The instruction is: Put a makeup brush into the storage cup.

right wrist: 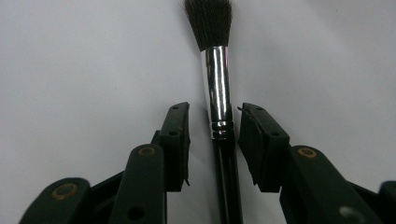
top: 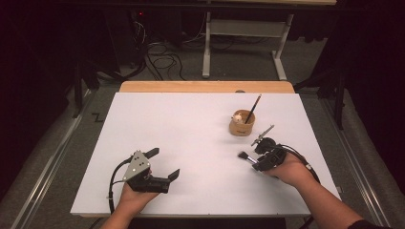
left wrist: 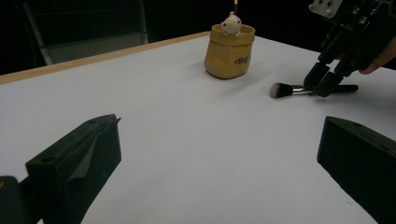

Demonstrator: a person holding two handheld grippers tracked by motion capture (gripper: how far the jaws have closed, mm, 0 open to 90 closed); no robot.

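Two jaws of the right gripper [right wrist: 212, 135] straddle the brush [right wrist: 218, 88] lying on the desk [right wrist: 70, 70], open, pads not touching it.

The makeup brush [right wrist: 218, 79] lies flat on my white table [top: 181, 143], toward its right edge: dark bristle tuft, shiny silver ferrule, slim black handle, bristles pointing toward the left edge, just before the far-right cup.

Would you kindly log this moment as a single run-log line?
right gripper: open, straddling makeup brush flat on table | left gripper: open, idle | yellow cup: upright beyond brush
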